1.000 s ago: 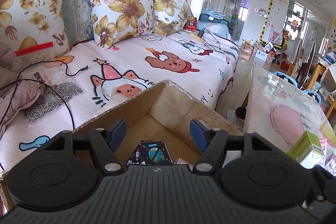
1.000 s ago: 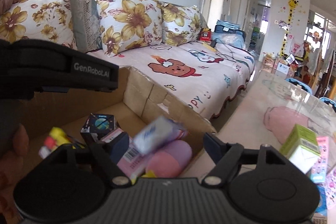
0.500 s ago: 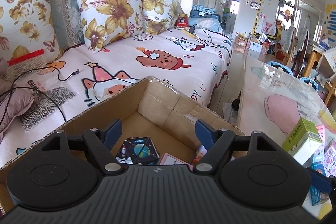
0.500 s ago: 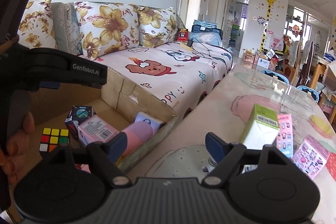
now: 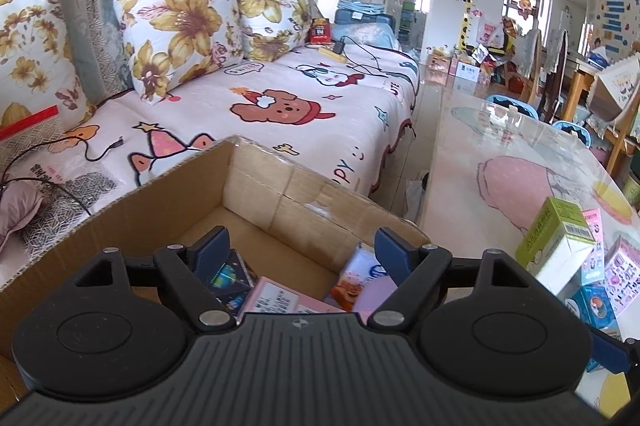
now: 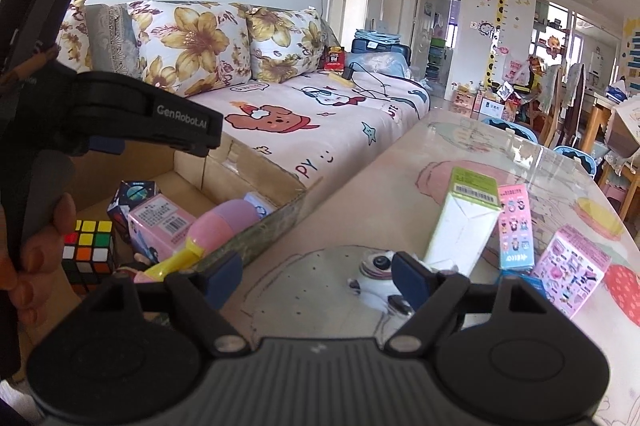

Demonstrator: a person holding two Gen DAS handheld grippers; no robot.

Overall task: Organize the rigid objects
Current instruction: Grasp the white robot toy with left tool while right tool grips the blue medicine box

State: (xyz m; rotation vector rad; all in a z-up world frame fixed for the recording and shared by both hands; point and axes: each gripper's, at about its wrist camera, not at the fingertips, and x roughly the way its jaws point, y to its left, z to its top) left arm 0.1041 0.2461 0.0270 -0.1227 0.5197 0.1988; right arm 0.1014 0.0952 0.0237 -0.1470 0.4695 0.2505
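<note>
My left gripper hangs over the open cardboard box, its jaws opening with nothing pressed between them. Below it lie a dark planet cube, a pink box and a tissue pack. In the right wrist view the box also holds a Rubik's cube and a pink-purple toy. My right gripper stands open and empty above the glass table, just right of the box. A small white toy lies near its right finger, a green-white carton behind it.
A tall pink sticker box and a pink printed box stand right of the carton. A blue box sits by the table's near edge. The sofa with flowered cushions runs behind the cardboard box. A hand holds the left gripper.
The right gripper swung right, from over the box to above the table. A white-blue pack blurred between its fingers now lies in the box. The left jaws spread wider.
</note>
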